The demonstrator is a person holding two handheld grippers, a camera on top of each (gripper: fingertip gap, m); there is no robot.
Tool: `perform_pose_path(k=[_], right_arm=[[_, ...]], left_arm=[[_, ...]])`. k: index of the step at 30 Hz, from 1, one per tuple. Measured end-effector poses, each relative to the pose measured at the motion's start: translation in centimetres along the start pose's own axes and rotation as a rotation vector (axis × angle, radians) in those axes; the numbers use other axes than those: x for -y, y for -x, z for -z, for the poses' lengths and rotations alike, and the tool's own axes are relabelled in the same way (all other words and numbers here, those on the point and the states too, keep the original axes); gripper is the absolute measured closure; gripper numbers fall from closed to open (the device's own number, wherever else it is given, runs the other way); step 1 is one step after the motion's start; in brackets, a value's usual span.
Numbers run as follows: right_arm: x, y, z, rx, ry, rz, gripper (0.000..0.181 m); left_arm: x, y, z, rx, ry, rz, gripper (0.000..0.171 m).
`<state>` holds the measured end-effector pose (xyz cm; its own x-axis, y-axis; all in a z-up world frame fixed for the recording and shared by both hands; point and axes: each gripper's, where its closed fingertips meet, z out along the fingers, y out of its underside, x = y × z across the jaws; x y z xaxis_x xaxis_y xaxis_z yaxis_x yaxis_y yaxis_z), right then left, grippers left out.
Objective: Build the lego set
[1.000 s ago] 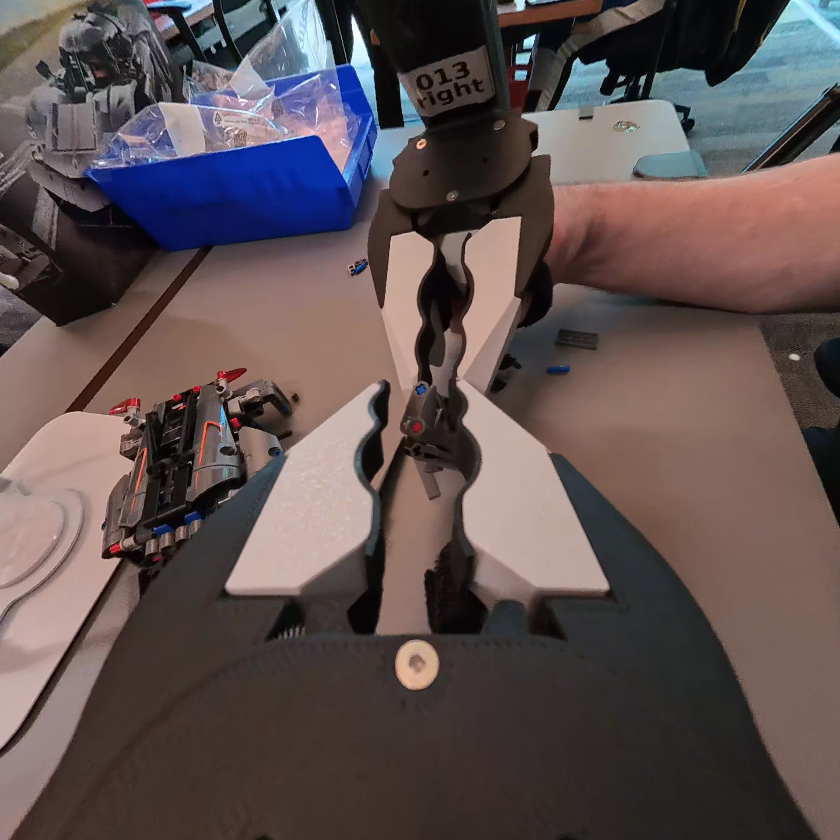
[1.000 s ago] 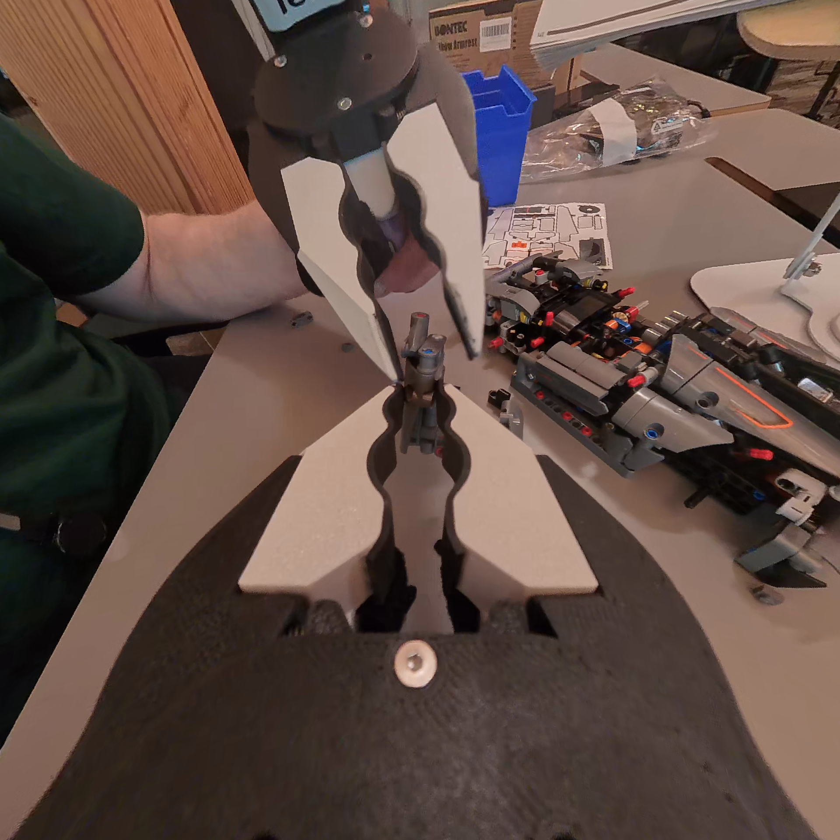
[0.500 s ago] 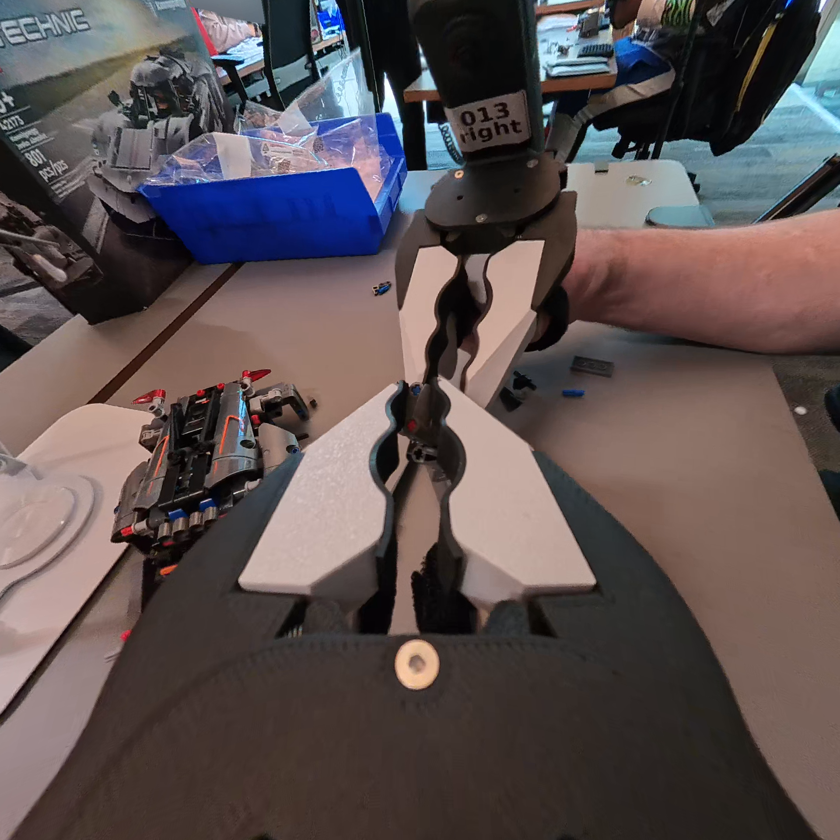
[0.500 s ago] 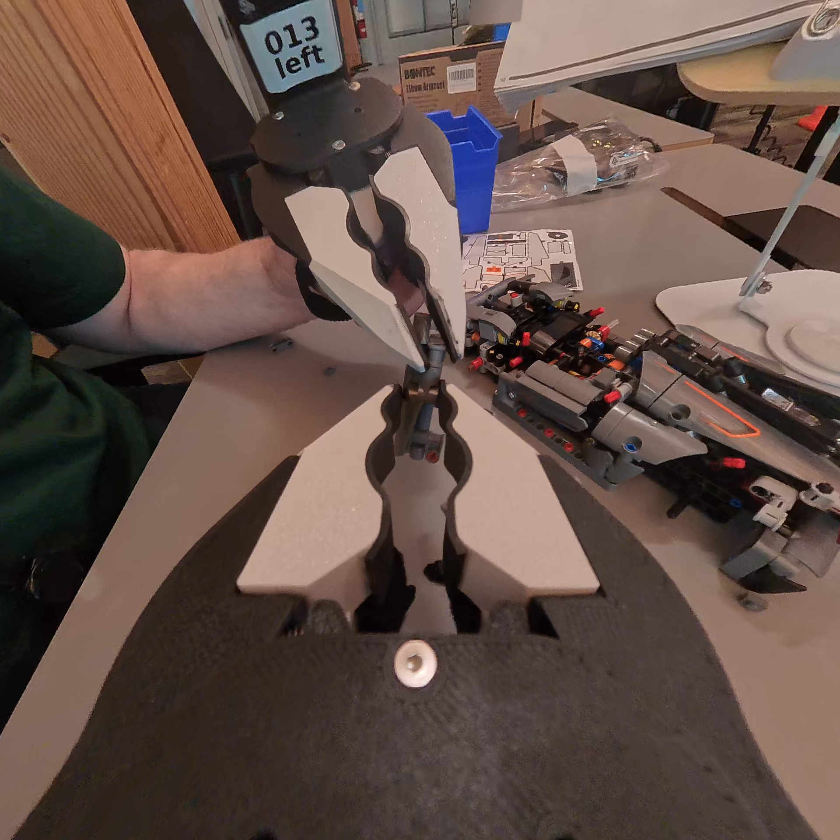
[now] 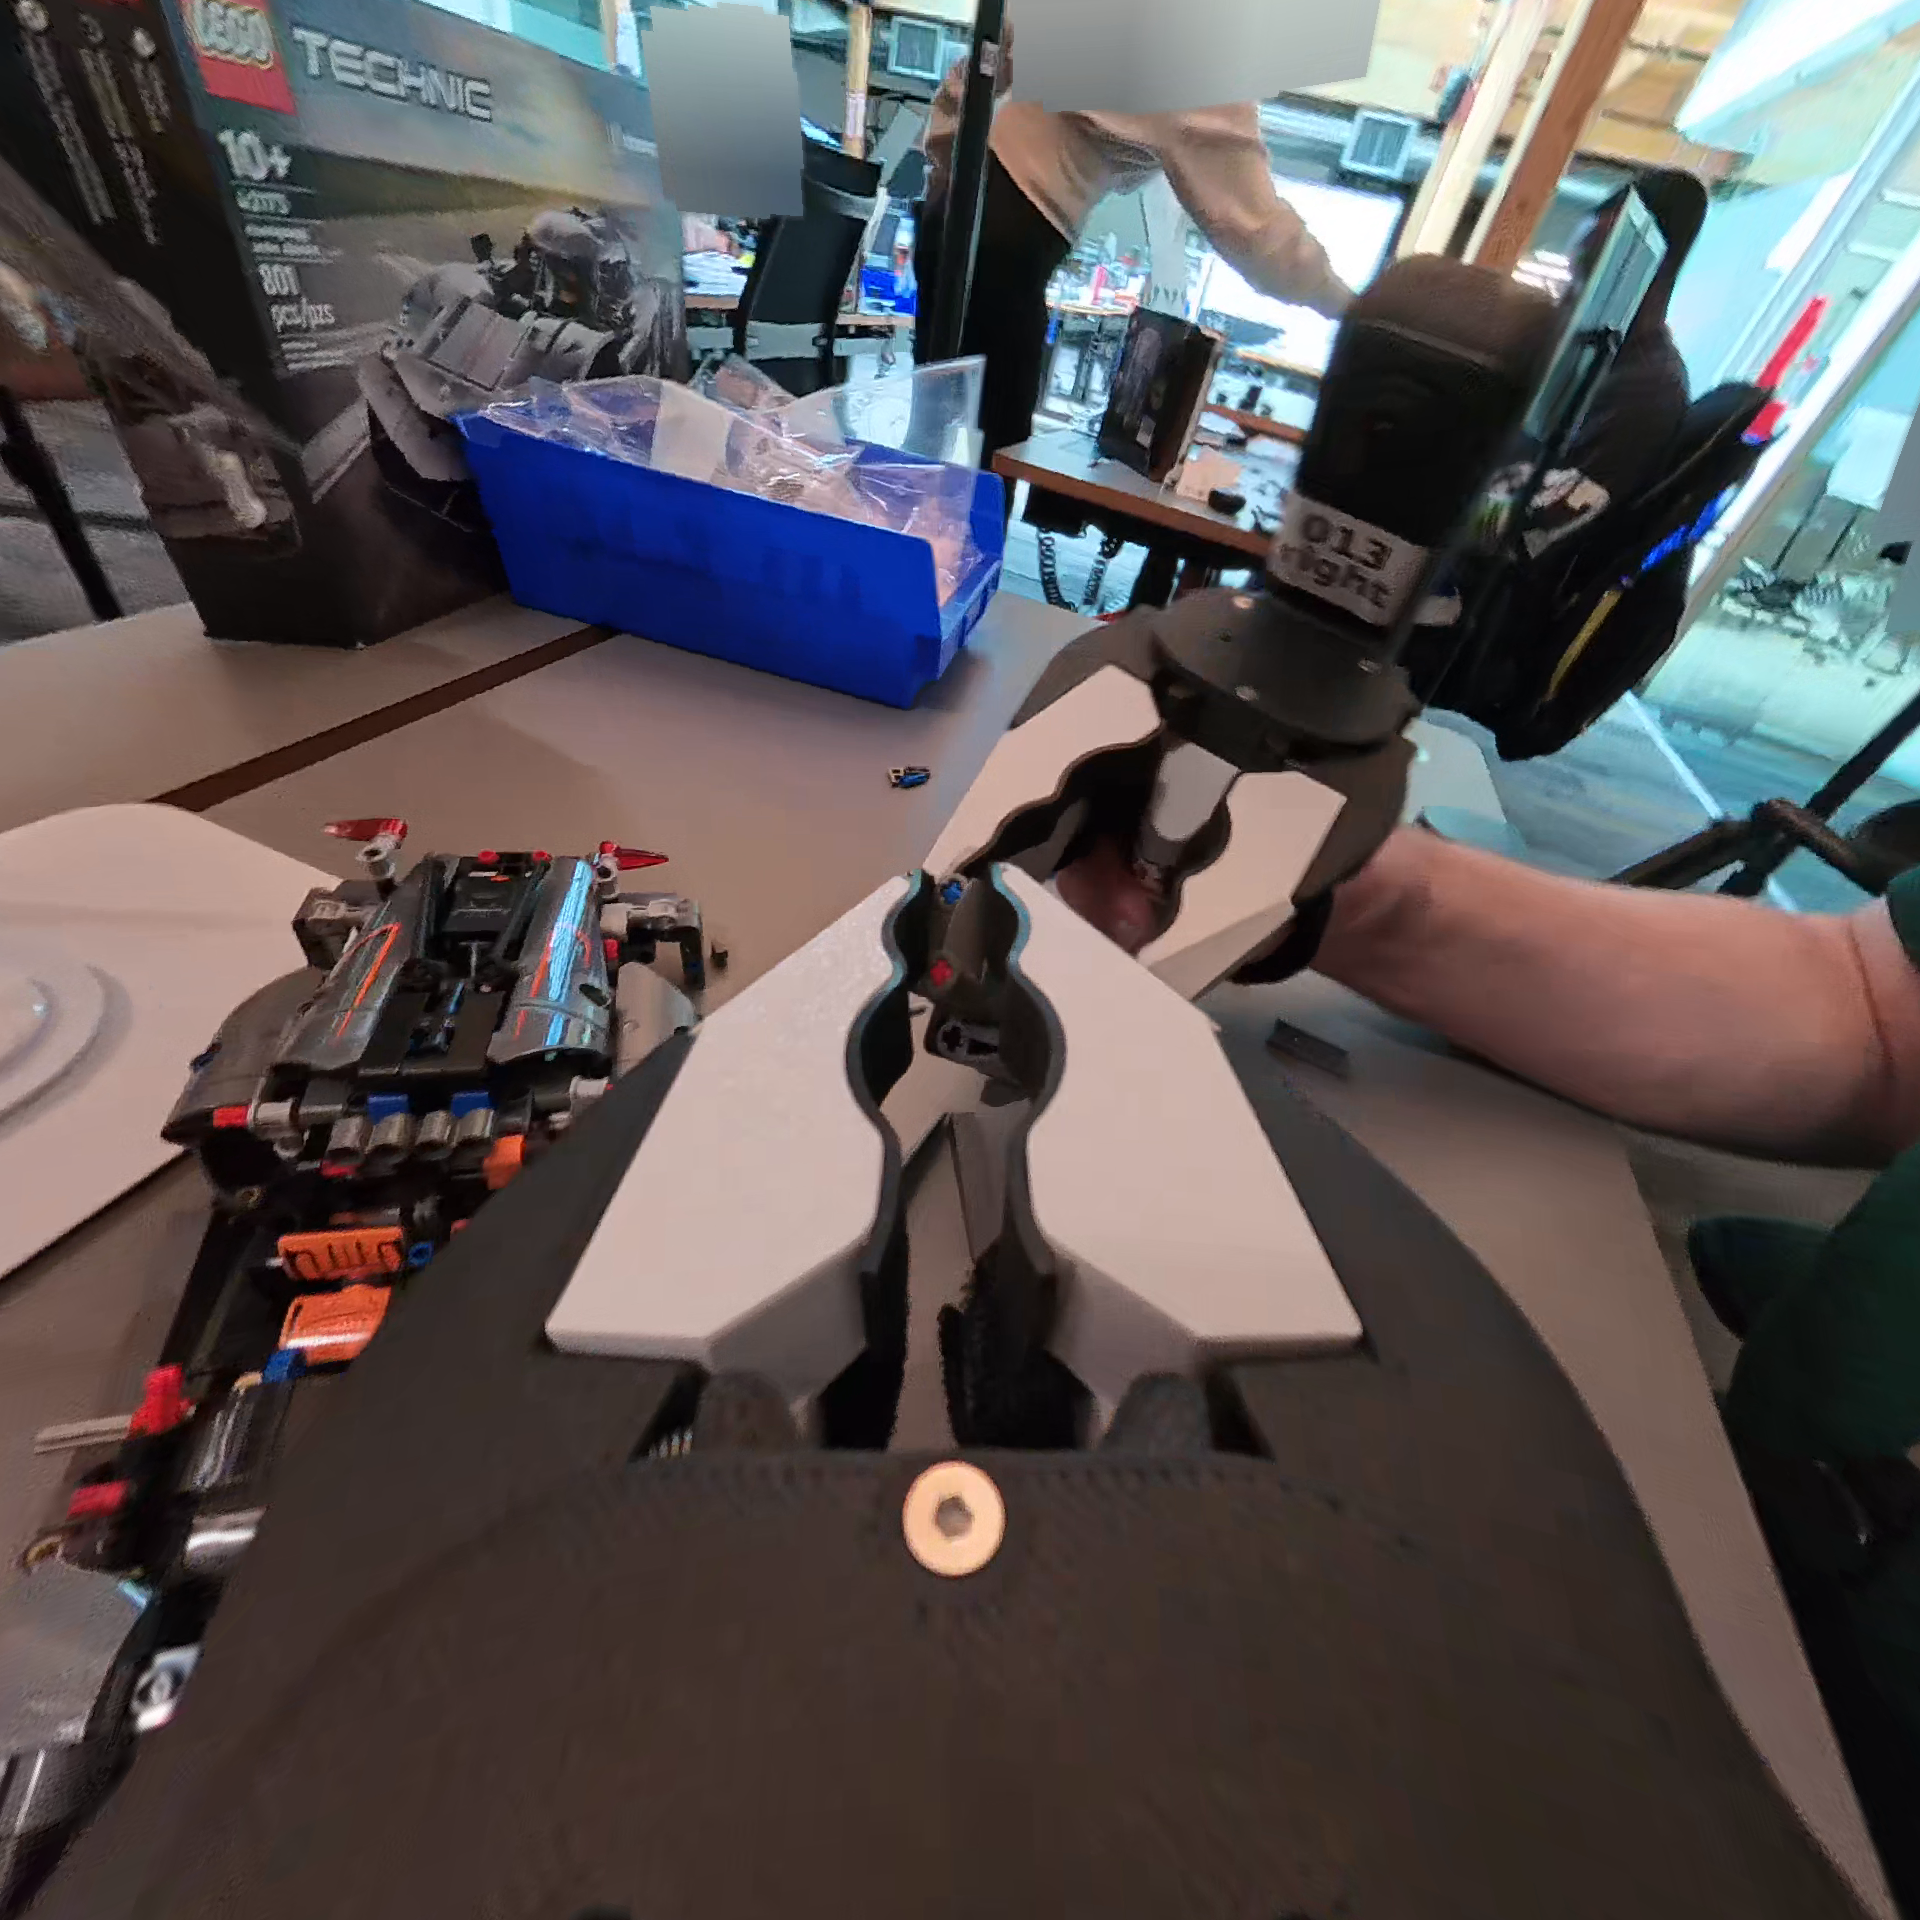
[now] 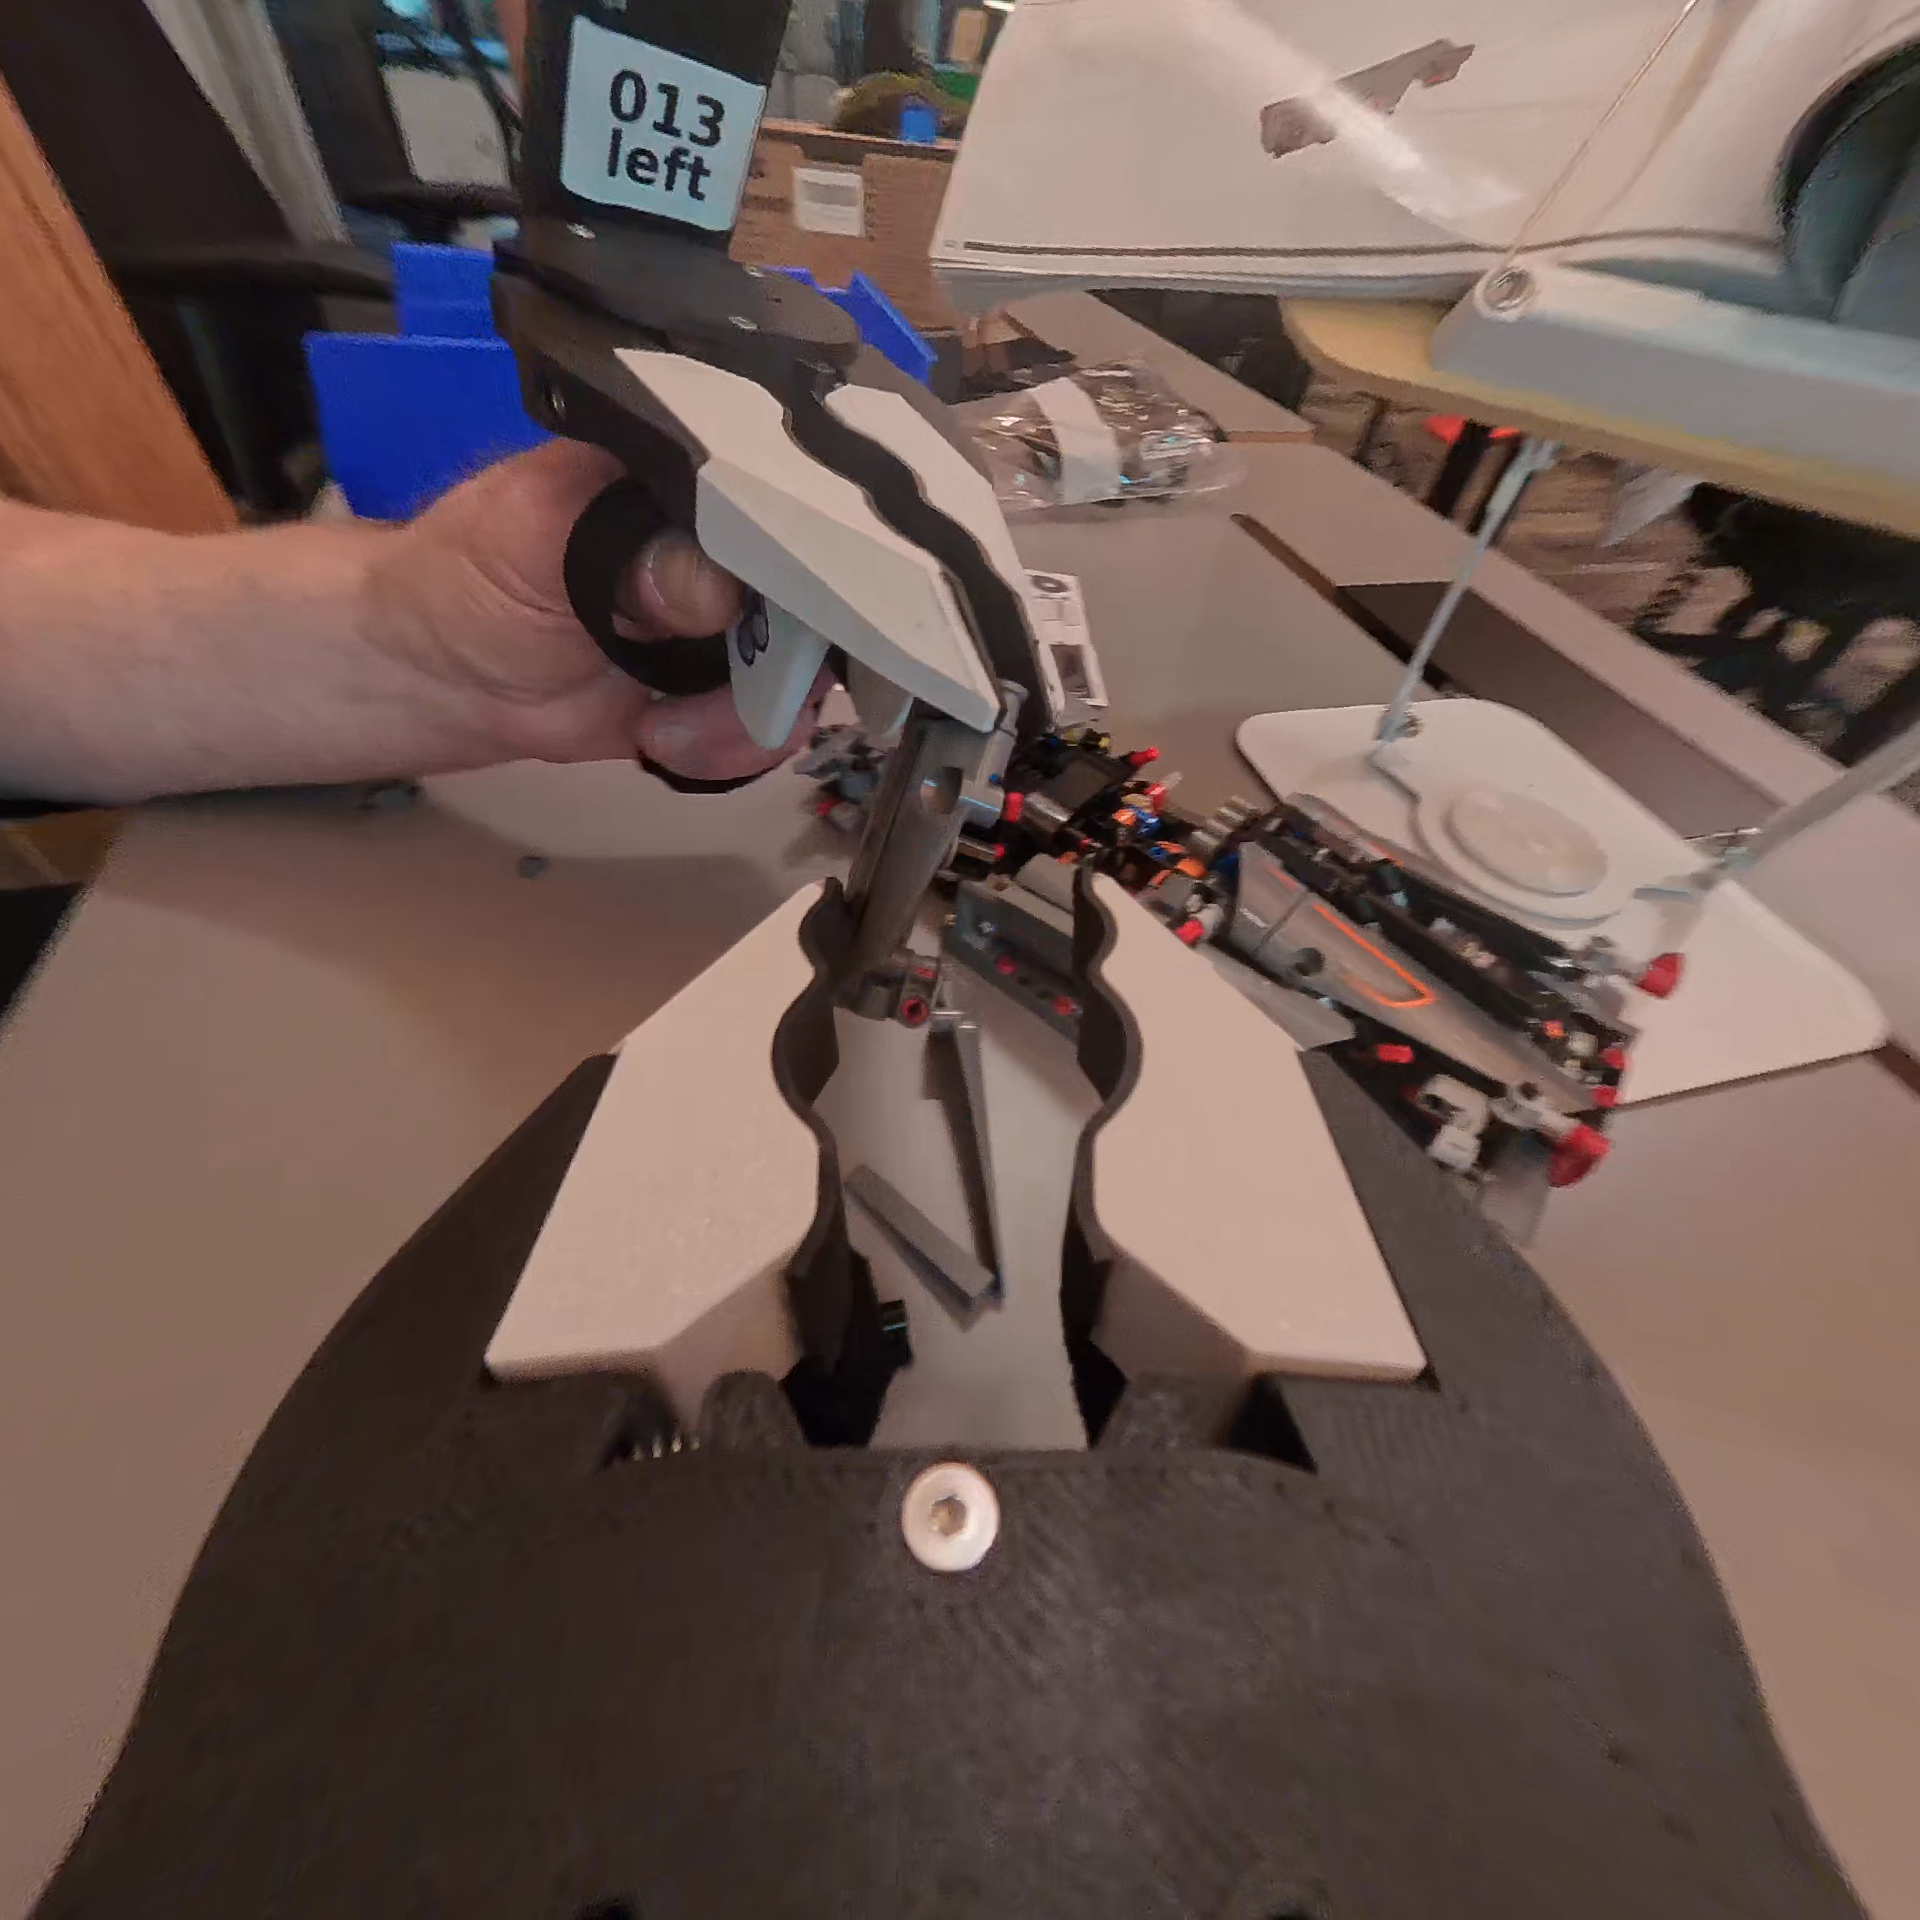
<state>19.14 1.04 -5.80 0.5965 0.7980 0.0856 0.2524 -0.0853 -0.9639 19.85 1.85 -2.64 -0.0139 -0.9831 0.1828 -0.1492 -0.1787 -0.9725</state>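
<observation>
While white labels mark both handles, left tongs (image 5: 958, 906) grip grey piece (image 5: 961, 982) — right tongs (image 6: 951, 906) gape.

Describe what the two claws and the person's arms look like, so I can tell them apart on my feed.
Both claws match: the left claw and right claw have pale grey wedge fingers with wavy black inner pads on broad black textured bodies with one silver screw. Each black handle bears a white printed label. The arms are bare below a short dark green sleeve.
</observation>
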Motion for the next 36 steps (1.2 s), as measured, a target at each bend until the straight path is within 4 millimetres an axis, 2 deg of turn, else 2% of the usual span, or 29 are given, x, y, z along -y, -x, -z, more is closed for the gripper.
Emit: perform_pose_path(k=[6, 13, 16, 17, 19, 24, 28, 34, 36], right_arm=[[0.2, -0.7, -0.3, -0.132, 0.032, 0.134, 0.133], [0.3, -0.1, -0.9, -0.181, 0.076, 0.239, 0.124], [-0.7, -1.2, -1.4, -0.281, 0.168, 0.291, 0.133], [-1.0, -1.2, -1.5, -0.287, 0.188, 0.303, 0.145], [-1.0, -1.0, -1.5, -0.286, 0.190, 0.307, 0.151], [-0.5, -1.1, -0.8, -0.197, 0.111, 0.130, 0.158], [0.5, -1.2, 0.2, -0.085, -0.009, -0.056, 0.161], [1.4, -0.6, 1.0, 0.068, -0.113, -0.220, 0.167], [1.7, -0.2, 1.2, 0.125, -0.138, -0.250, 0.167]], left_arm=[[0.4, 0.9, 0.1, 0.003, -0.057, 0.115, 0.164], [0.4, 1.5, -0.2, 0.029, -0.076, 0.172, 0.164], [0.2, 1.7, -0.4, 0.031, -0.083, 0.218, 0.165], [0.4, 1.3, -0.5, 0.007, -0.091, 0.233, 0.164], [0.5, 1.2, -0.6, -0.007, -0.099, 0.240, 0.164], [0.8, 0.9, -0.5, -0.053, -0.111, 0.248, 0.161], [1.5, 0.7, 0.0, -0.068, -0.114, 0.183, 0.152], [1.5, -0.4, 0.2, -0.094, -0.060, 0.041, 0.125], [1.3, -0.7, 0.1, -0.090, -0.040, -0.012, 0.124]])
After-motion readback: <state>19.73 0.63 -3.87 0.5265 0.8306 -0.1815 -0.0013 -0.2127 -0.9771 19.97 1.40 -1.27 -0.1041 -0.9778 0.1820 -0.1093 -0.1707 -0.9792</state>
